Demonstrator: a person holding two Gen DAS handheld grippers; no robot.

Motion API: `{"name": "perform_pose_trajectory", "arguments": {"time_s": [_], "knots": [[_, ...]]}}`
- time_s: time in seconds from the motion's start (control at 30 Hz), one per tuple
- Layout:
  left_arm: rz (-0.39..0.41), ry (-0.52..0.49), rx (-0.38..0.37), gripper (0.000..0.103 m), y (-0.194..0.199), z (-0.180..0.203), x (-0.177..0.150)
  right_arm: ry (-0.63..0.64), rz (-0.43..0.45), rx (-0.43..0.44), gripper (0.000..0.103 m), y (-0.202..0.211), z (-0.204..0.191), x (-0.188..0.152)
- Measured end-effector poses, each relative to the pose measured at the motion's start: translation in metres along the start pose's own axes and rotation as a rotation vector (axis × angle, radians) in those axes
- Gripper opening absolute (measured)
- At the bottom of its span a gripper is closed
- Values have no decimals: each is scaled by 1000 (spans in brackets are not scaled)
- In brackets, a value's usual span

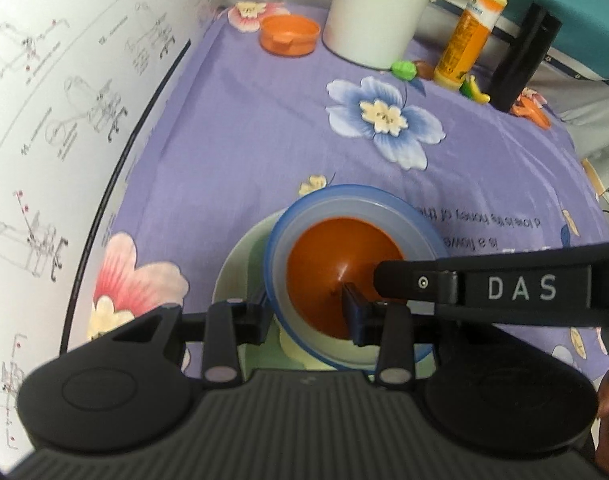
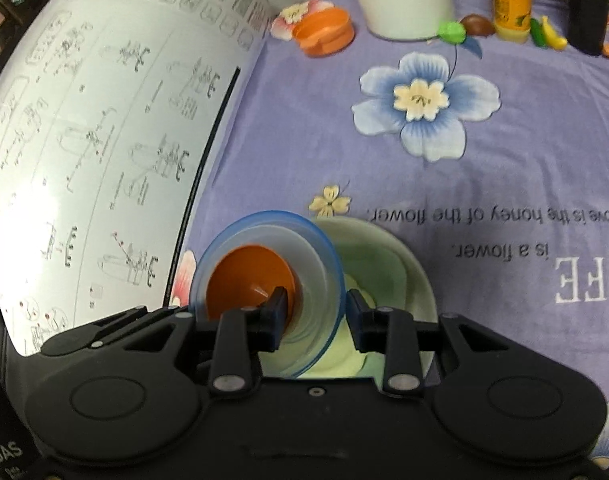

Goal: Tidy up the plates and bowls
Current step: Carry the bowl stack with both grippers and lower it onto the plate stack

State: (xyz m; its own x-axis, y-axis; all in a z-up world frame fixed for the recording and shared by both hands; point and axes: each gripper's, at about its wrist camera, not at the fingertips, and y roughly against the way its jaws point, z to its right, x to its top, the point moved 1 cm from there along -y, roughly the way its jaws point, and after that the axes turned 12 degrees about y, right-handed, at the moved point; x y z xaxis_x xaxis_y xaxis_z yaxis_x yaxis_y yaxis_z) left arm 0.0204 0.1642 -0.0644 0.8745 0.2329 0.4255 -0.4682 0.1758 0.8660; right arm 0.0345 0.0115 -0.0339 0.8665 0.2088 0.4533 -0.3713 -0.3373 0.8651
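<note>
Both the left gripper (image 1: 306, 312) and right gripper (image 2: 314, 314) pinch the blue bowl's (image 1: 300, 216) rim, low in frame; next, lower the stack squarely into the green bowl (image 2: 388, 248).

Left gripper (image 1: 308, 312) matte black w/ ribbed housing, round side discs, silver pivot pins, blue-edged pads, right gripper (image 2: 314, 316) same build, white "DAS" lettering
</note>
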Motion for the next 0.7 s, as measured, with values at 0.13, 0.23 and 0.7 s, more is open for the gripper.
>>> {"name": "perform_pose_trajectory", "arguments": {"time_s": [0.13,0.23,0.7], "knots": [[-16,4,-1,36,-8,-2,-5,-5,-27,-1,32,-10,1,-6],[-17,-4,9,36,-13,-2,-9,-6,-40,-7,32,-12,-1,-11],[-31,-23,35,39,-30,-2,-14,4,-72,-12,34,-31,4,-11]]}}
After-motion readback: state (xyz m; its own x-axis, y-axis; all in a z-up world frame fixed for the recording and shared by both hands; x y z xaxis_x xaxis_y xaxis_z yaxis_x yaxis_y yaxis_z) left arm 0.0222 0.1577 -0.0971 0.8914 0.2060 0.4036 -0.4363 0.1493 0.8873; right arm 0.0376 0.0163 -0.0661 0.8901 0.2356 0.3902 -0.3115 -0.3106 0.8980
